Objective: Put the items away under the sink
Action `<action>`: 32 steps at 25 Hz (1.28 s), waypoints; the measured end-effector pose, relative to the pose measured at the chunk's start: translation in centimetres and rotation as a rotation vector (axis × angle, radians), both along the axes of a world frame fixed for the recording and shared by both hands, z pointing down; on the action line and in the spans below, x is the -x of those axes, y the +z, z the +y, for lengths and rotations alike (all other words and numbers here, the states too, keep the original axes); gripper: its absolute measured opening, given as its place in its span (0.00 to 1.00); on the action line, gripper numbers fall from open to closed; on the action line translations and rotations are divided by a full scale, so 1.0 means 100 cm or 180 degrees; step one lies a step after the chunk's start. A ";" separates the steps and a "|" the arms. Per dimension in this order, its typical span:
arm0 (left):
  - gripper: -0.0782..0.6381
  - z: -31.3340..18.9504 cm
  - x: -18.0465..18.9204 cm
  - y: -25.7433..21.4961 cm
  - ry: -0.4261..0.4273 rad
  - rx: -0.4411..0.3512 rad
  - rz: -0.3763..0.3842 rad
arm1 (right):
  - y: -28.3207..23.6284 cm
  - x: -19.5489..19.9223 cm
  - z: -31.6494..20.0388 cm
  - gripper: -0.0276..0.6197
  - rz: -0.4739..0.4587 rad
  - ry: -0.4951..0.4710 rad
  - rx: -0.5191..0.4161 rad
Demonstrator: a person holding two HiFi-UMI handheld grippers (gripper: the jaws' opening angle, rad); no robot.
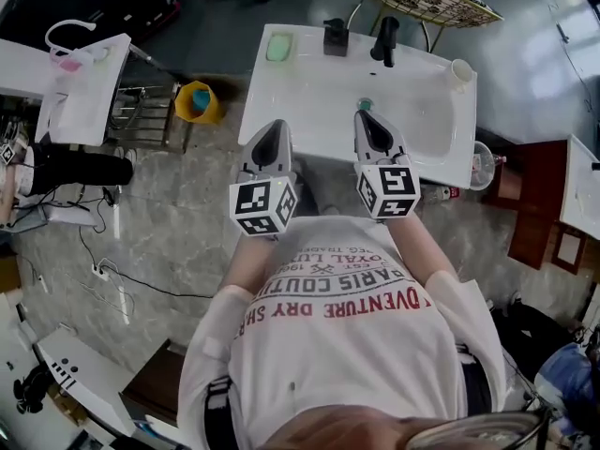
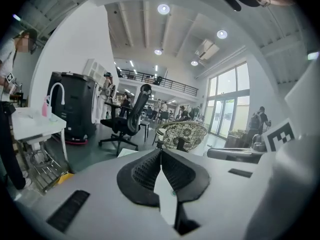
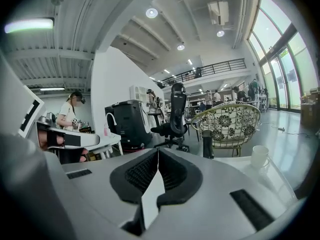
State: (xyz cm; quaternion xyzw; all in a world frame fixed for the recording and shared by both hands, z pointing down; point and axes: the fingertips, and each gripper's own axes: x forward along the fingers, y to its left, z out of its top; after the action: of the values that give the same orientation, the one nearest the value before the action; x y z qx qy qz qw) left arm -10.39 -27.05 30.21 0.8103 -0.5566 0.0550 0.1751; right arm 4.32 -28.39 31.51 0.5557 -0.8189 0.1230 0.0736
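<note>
Sink point(image 1: 300, 82) ahead, left claw point(image 1: 271, 127) and right claw point(image 1: 367, 114) point side by side, both clenched empty, probably because no item is yet chosen.

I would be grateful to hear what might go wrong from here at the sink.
1. The left gripper and right gripper are both shut and empty; unopened, they would likely shove an item rather than grip it.
2. The white cup stands near the right edge of the sink, so a nudge might knock it off.
</note>
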 end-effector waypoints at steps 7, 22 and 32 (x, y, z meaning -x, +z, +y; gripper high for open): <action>0.15 -0.095 0.005 0.016 0.0398 0.0089 0.0015 | 0.016 0.011 -0.070 0.08 0.0148 0.0365 0.0044; 0.15 -0.216 0.014 0.086 0.1072 0.0497 0.0037 | 0.094 0.025 -0.200 0.48 0.0345 0.0983 0.0417; 0.15 -0.242 0.021 0.147 0.1224 0.0801 -0.0037 | 0.156 0.014 -0.270 0.65 0.0423 0.1319 0.0364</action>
State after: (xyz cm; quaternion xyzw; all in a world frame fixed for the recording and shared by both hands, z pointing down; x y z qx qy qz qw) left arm -12.51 -51.24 44.88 0.8728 -0.3817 0.1610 0.2579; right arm 2.95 -55.43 47.14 0.7138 -0.6723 0.1449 0.1320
